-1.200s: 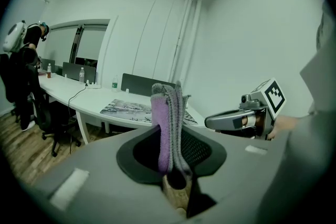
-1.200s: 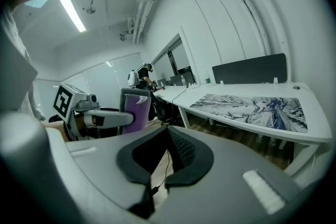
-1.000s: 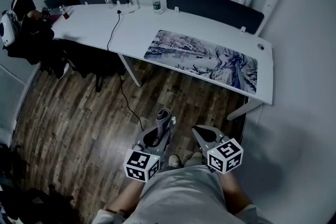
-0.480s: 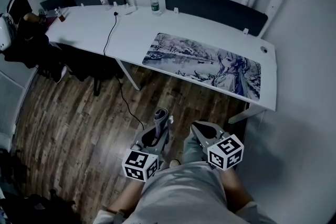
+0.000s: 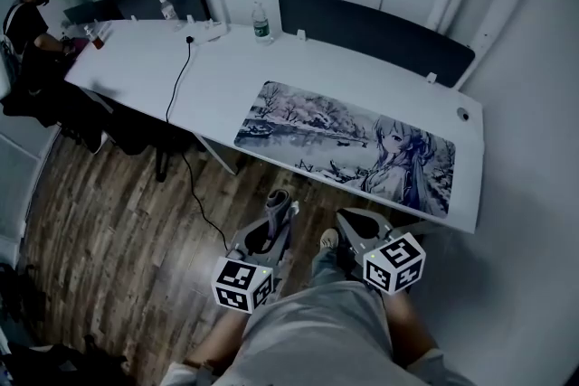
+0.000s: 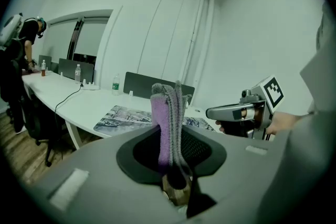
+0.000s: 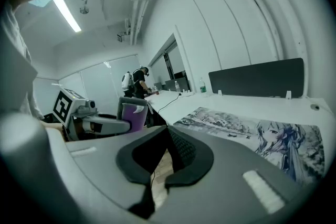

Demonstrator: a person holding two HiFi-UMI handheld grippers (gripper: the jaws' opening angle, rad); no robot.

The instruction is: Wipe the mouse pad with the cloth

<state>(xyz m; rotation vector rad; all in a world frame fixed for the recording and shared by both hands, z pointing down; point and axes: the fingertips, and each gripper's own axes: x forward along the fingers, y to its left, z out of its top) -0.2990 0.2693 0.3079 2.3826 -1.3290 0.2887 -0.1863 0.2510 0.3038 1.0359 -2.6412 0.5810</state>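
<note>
I am standing on the wood floor [image 5: 118, 194] in front of the white desk [image 5: 208, 72], both tongs held low and close to my body. My left gripper [image 5: 276, 217] is pinching the cloth [image 6: 167, 118]. It is folded, purple on one face and grey on the other, and it stands upright out of the closed jaws. My right gripper [image 5: 349, 221] has its jaws pressed together with nothing between them; only a thin sliver of floor shows below where they meet. The two tongs are side by side, near each other but not touching.

The mouse pad [image 5: 348, 145] lies flat on the right half of the desk, along the near edge. It is a long printed mat with a wintry scene and a drawn figure. The cloth is well apart from it, out in front of the desk.

Three bottles are on the desk. A clear one with a label [image 5: 261, 21] stands near the back edge, beside the dark divider panel [image 5: 375, 24], and I cannot tell how full it is. A second clear one [image 5: 166, 7] stands further left. A small one [image 6: 43, 68] near the person at the far end [image 5: 27, 14] holds something dark brownish. A black cable [image 5: 176, 81] runs from the power strip [image 5: 213, 32] across the desk and down to the floor.
</note>
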